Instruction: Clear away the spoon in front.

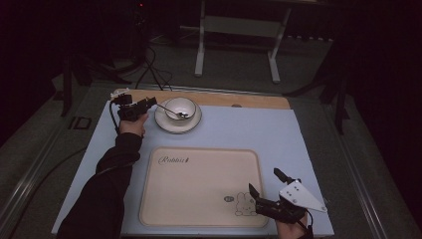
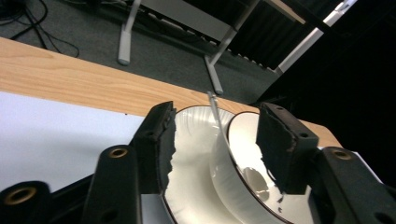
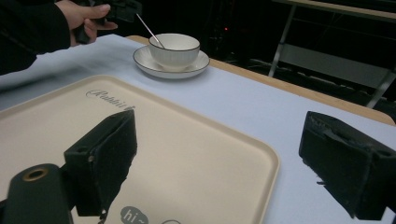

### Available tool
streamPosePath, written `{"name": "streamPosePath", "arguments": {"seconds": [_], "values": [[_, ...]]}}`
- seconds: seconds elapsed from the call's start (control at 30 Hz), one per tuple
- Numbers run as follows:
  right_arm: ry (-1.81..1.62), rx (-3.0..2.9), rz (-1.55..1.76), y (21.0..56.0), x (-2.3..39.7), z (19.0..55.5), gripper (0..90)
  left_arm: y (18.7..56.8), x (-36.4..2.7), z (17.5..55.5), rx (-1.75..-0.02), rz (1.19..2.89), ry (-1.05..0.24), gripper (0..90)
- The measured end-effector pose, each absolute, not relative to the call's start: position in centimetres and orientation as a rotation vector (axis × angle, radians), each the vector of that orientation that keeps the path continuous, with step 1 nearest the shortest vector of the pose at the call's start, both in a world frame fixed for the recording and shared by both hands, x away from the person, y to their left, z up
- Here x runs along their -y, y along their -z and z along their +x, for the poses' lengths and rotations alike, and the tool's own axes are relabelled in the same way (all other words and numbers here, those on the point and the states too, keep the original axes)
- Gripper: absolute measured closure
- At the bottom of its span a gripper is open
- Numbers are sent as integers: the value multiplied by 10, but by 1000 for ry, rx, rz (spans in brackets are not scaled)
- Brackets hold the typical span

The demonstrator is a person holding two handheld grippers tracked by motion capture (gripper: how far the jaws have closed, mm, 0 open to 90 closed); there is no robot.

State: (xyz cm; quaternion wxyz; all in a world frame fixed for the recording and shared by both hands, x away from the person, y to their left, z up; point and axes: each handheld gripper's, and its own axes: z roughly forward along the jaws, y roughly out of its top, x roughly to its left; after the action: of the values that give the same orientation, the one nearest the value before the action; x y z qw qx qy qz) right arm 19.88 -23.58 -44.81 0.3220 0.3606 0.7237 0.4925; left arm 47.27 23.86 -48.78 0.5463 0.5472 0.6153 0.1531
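Nearest, the right gripper [image 1: 267,182] hangs spread over the tray [image 1: 199,199]; the left gripper's [image 1: 153,102] parted jaws straddle the spoon [image 2: 217,116] handle in the bowl [image 1: 180,108].

One bowl [image 1: 181,107], sitting on one saucer [image 1: 177,123], with one spoon [image 1: 171,110] in the bowl. One tray [image 1: 199,186], cream-coloured, lying on one blue mat [image 1: 278,134] that covers one wooden table [image 1: 259,100]. Two grippers: the left gripper [image 1: 152,102] by the bowl, the right gripper [image 1: 263,181] at the tray's corner. Behind the table, one white stand [image 1: 238,30] on two legs.
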Motion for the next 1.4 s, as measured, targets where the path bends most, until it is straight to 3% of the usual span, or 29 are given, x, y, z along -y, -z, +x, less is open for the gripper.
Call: {"name": "streamPosePath", "arguments": {"seconds": [0.43,0.6,0.8,1.4], "values": [[-1299,-1904,950,449,236,199,113,497,-239,481,-1491,1149,-306,670],[-1300,-1913,951,449,236,200,114,497,-236,484,-1498,1156,-318,707],[-1303,-1912,951,449,237,200,114,494,-228,488,-1495,1203,-335,844],[-1305,-1913,951,449,237,200,115,471,-218,482,-1411,1241,-385,894]]}}
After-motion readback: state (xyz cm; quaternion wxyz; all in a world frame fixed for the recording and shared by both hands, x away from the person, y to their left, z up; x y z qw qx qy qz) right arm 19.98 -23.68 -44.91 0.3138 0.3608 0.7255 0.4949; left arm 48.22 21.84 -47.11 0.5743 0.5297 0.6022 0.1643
